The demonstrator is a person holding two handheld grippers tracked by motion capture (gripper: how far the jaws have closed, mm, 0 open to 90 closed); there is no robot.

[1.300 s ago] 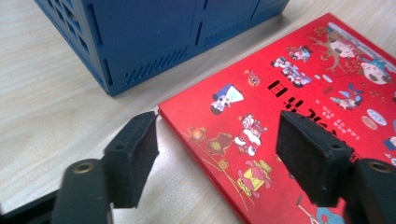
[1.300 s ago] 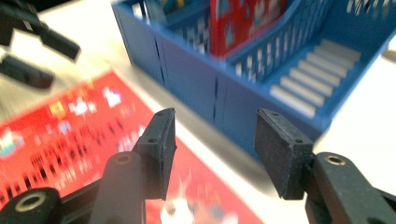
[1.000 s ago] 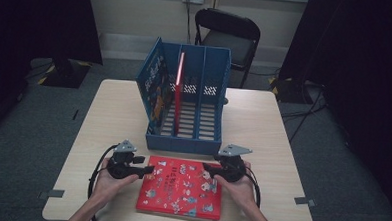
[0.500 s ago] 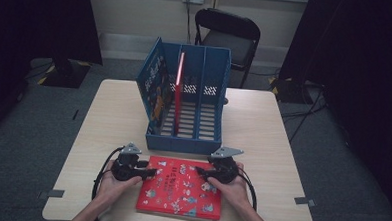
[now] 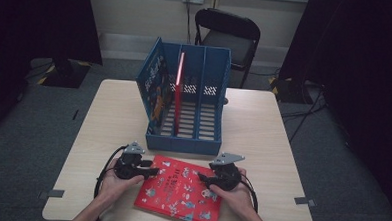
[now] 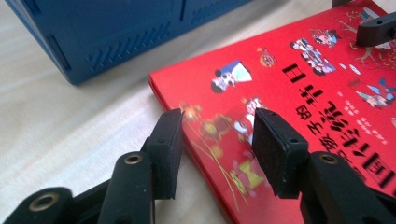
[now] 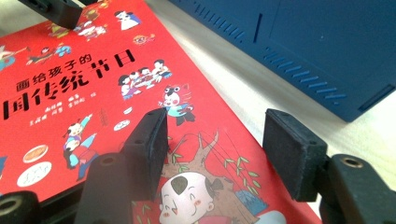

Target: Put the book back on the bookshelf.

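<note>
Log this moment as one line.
left tongs: open, straddling red book edge | right tongs: open, over book | blue rack: behind

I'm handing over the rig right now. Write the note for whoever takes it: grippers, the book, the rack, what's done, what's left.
Left gripper: open, jaws astride the red book's left edge.
Right gripper: open, over its right edge.
The book lies flat on the table, just in front of the blue rack.
Done: one red book stands in the rack.
Left, probably: grip the flat book, lift it and slot it in.

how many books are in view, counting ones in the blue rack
3 that can be made out: a red book flat on the table by the grippers, a thin red one upright in the blue rack, and one against its left wall. Others may be hidden.
</note>
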